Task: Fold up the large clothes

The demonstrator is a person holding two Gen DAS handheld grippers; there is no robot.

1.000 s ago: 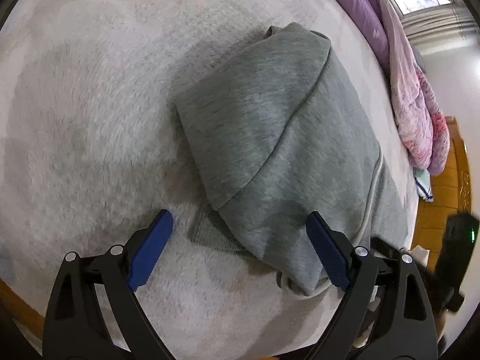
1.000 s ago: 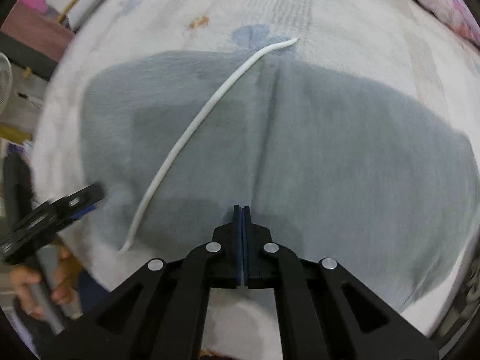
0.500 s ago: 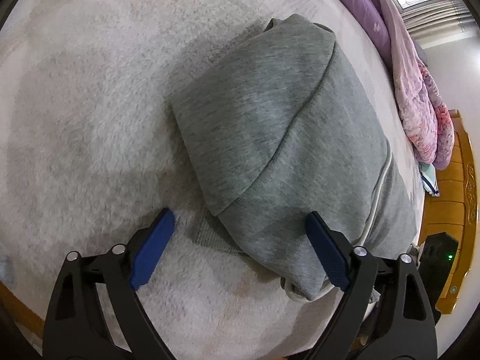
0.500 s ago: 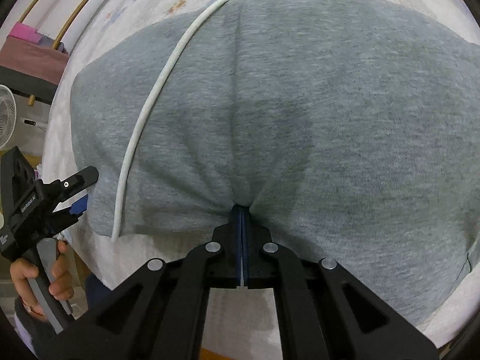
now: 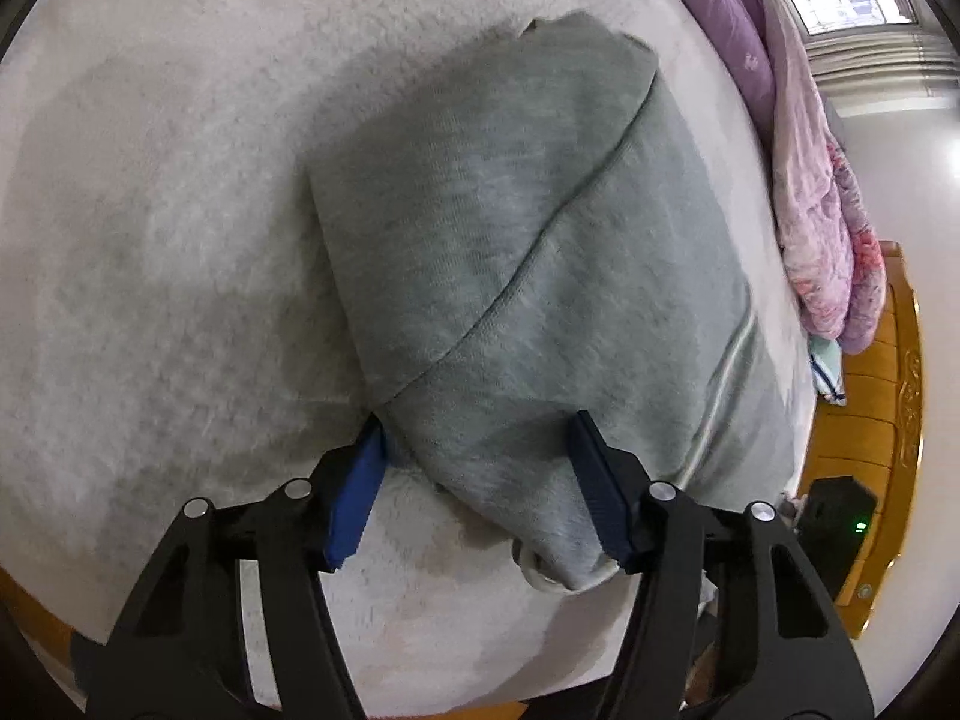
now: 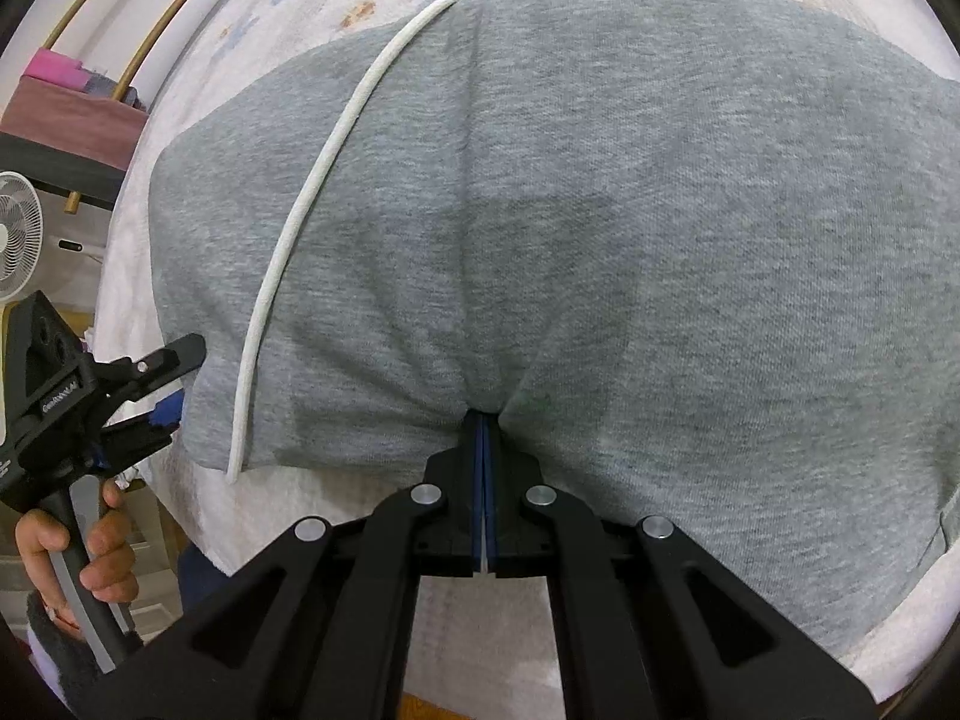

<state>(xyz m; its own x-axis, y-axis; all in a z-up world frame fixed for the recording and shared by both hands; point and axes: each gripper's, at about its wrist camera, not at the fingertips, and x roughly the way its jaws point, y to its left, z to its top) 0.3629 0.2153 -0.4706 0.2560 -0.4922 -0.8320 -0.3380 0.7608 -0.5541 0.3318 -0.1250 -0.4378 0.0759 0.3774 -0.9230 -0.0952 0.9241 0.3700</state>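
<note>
A grey hooded sweatshirt [image 5: 510,240] lies folded on the pale bed cover [image 5: 150,240]. My left gripper [image 5: 477,456] straddles its near folded corner. The blue pads [image 5: 354,498] are closing with the fabric between them, which is not bunched. In the right wrist view the same sweatshirt [image 6: 600,210] fills the frame, with a white drawstring [image 6: 312,198] curving across its left side. My right gripper [image 6: 483,420] is shut on its near edge, and the cloth puckers around the tips. The left gripper [image 6: 138,384] shows at the left edge, held by a hand [image 6: 90,546].
A pink and purple quilt [image 5: 810,192] is heaped along the bed's far right side. Beyond it stand a wooden bed frame [image 5: 888,420] and a black device with a green light [image 5: 840,516]. A white fan [image 6: 12,240] stands off the bed's left edge.
The left jaws have narrowed from wide apart to close around the sweatshirt's near corner. The right gripper has come down and the sweatshirt now lies flat and larger in its view.
</note>
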